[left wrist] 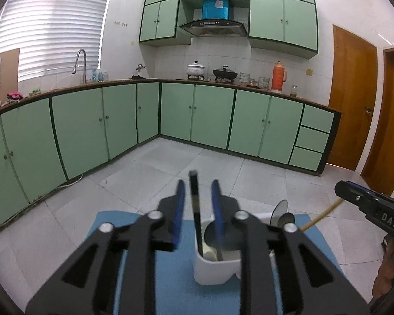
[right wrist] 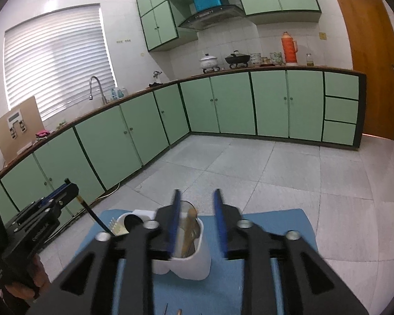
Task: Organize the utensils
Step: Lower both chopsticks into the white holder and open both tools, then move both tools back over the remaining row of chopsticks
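Hovering over blue mat (left wrist: 170, 275): left gripper (left wrist: 198, 191), jaws parted slightly, black-handled utensil (left wrist: 194, 197) standing between pads without touching them, lower end sitting in white utensil holder (left wrist: 212, 270). Right gripper (right wrist: 197, 210) hanging just above same holder (right wrist: 191, 262), jaws parted, gripping nothing; wooden utensil (right wrist: 188, 232) leaning inside holder behind left pad. Silver spoon (left wrist: 280, 210) also sticking out of holder. Letters "DAS" reading on right gripper body in left view; other lettering blurring beyond reading.

Holder (right wrist: 189, 262): white glossy plastic. Mat (right wrist: 270, 225): blue, matt. Chopstick (right wrist: 187, 232) looked wooden; spoon (left wrist: 279, 210) shiny metal. Gripper fingers (left wrist: 180, 210): matt black, blue pads.
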{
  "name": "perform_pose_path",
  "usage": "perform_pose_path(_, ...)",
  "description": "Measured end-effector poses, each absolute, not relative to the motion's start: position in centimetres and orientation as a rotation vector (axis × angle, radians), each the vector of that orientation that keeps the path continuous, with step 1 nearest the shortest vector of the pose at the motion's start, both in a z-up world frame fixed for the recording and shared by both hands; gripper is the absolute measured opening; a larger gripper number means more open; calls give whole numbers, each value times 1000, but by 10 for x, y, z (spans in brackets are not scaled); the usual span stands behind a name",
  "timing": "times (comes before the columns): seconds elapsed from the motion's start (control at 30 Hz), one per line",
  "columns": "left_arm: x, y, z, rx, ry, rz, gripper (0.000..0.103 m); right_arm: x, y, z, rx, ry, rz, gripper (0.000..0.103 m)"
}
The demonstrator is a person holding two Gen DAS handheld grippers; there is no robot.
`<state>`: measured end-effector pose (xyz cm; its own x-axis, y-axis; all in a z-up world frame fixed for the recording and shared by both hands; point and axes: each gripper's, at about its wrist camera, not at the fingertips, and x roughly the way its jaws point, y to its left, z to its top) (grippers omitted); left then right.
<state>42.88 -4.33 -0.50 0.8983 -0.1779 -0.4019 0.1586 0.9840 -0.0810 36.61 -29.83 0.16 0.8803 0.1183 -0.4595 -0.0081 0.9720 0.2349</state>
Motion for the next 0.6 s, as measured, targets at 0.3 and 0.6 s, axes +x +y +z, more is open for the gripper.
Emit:
perform_pose_path(0.3,404,-31,-17,-60,417,-170,49,332,-302,-8,235,460,52,50)
perform_pose_path(0.6,346,-26,-21,-44,368,-168,84,273,-300,-15,221,407,13,69)
